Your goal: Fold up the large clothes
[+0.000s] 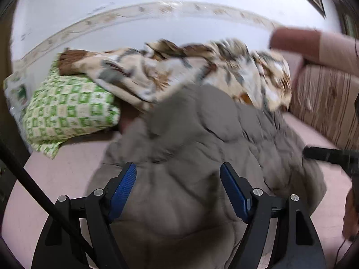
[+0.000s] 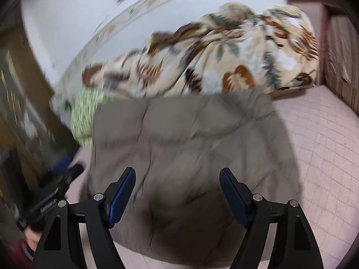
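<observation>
- The left hand-held gripper (image 1: 178, 179) has its jaws spread apart, holding nothing, above the grey quilted garment (image 1: 190, 157).
- The right hand-held gripper (image 2: 177, 182) is likewise apart over that garment (image 2: 186, 148).
- The garment lies on the pink bed (image 2: 325, 139); beyond both grippers sits a leaf-patterned blanket (image 2: 224, 62), with a green checked pillow (image 1: 67, 109) to its left.

A home bedroom: pink quilted bed (image 2: 325, 139), green-checked pillow (image 1: 67, 112), leaf-print blanket (image 2: 224, 62) against the wall.
</observation>
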Motion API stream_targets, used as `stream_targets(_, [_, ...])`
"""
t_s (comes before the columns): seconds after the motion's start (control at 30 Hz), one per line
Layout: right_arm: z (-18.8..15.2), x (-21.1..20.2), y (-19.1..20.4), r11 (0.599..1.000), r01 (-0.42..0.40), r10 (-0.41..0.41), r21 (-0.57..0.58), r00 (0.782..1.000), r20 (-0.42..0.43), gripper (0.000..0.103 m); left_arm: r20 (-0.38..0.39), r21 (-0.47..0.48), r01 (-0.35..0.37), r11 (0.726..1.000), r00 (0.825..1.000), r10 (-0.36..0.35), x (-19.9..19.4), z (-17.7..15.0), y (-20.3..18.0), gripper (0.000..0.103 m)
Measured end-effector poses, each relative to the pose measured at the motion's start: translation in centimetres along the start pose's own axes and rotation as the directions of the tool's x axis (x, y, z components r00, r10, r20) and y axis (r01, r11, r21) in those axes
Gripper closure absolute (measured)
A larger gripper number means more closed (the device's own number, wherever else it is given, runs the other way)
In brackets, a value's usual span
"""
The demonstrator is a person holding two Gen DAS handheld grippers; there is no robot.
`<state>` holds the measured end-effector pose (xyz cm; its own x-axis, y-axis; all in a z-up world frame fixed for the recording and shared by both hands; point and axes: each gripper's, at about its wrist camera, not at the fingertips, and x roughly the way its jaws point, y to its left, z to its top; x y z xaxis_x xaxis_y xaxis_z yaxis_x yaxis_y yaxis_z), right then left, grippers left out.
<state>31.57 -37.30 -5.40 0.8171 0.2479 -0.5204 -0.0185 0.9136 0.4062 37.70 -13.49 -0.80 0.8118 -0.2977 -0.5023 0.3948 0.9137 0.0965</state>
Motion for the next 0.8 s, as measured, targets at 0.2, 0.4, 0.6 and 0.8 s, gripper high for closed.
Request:
stream_targets(0.2, [-1.1, 8.2, 0.2, 0.978, 0.159, -0.176, -0.132, 0.976, -0.132, 0.022, -0.163, 0.013, -0.079, 0.997, 0.983, 0.081, 9.8, 0.2, 0.4, 0.024])
stream_targets(0.4, [-0.7, 12.8, -2.5, 0.966, 0.215, -0.242, -0.141, 0.947, -0.213, 0.019, -0.265, -0.058, -0.045, 0.997, 0.964, 0.028, 16.3, -0.6, 2.5, 0.009])
stream_targets(0.6, [-0.2, 13.1, -3.2, 0.97, 0.221, -0.24, -0.103, 0.943, -0.231, 0.017, -0.278, -0.098, -0.063, 0.993, 0.96, 0.033, 15.8, -0.5, 2.7, 0.008])
stream_targets(0.8, [-2.5, 4.6, -1.8, 0.986, 0.166, -0.163, 0.012, 0.98, -0.11, 0.017, -0.149, -0.192, -0.032, 0.981, 0.989, 0.003, 5.2, -3.3, 4.0, 0.008])
